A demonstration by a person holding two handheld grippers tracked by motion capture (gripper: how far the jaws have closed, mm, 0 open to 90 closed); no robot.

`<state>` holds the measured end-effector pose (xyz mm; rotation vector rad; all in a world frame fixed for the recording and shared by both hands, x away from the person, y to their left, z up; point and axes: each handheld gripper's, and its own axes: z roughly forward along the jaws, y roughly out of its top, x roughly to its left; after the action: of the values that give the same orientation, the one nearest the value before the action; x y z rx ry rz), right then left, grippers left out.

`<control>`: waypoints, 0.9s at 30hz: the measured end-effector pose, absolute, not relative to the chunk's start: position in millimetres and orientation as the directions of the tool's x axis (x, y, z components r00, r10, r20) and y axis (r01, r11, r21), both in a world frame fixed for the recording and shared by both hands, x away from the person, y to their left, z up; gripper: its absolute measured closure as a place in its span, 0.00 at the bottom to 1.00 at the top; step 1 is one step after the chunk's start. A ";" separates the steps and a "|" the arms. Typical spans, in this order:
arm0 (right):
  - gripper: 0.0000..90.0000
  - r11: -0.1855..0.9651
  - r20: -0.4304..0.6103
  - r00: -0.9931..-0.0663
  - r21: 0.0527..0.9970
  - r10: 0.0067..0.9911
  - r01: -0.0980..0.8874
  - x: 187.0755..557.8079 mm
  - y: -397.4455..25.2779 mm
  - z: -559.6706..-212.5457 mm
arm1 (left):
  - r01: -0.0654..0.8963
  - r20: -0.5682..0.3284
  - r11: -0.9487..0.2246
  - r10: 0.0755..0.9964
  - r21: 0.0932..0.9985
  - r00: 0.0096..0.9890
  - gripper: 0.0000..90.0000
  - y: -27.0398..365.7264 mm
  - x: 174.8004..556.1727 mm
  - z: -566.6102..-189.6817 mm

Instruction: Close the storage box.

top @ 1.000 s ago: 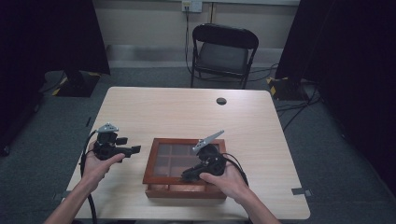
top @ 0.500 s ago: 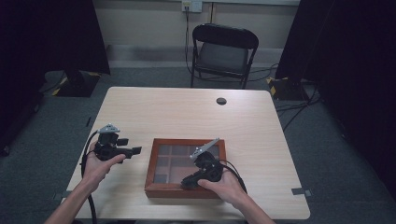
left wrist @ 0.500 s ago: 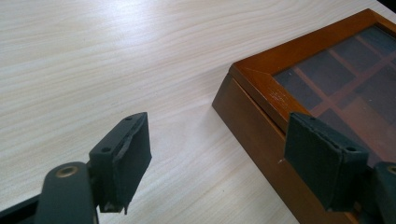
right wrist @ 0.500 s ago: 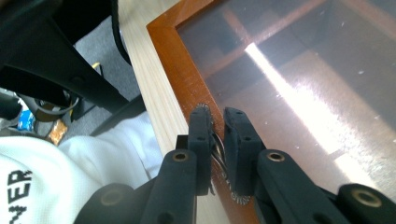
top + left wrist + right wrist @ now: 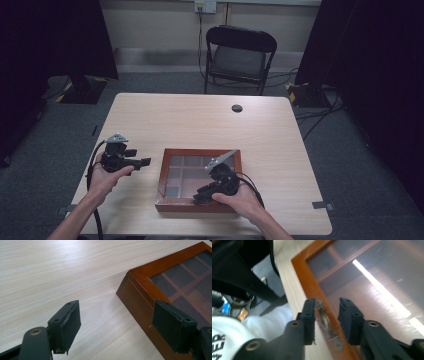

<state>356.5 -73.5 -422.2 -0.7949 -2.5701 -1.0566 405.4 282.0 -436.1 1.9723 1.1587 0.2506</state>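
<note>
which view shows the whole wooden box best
The high view: the wooden box lies whole on the table. The left gripper view catches one corner and side; the right gripper view, blurred, a stretch of its frame and glass lid.

Box near the tabletop's front edge, a gripper at each side.

The compartmented box point(image 5: 199, 179) sits on the tabletop point(image 5: 210, 120); the left gripper point(image 5: 142, 162) lies just left of it, the right gripper point(image 5: 200, 195) over its front edge. A small round disc point(image 5: 237, 108) lies far behind, a folding chair point(image 5: 240, 55) beyond the table.

Wooden box point(image 5: 199, 179) on pale table point(image 5: 200, 120)
</note>
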 end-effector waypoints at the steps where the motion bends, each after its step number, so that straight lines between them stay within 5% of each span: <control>1: 0.64 0.561 0.414 -0.813 0.588 0.410 0.583 358.7 -77.5 -419.3 | 0.639 -0.219 -0.244 0.801 0.730 0.556 0.25 282.6 405.8 -436.5; 16: 0.32 0.288 0.320 -0.646 0.699 0.693 0.655 391.4 -176.4 -389.6 | 0.673 -0.223 -0.245 0.818 0.698 0.530 0.23 287.0 412.2 -443.9; 27: 0.21 0.148 0.259 -0.422 0.677 0.869 0.721 404.5 -251.3 -429.7 | 0.713 -0.159 -0.315 0.844 0.626 0.513 0.20 288.5 422.4 -465.0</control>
<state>404.5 -251.3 -429.7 -1.7720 -2.5183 -1.2813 422.4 288.5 -465.0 2.1056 1.2647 0.2595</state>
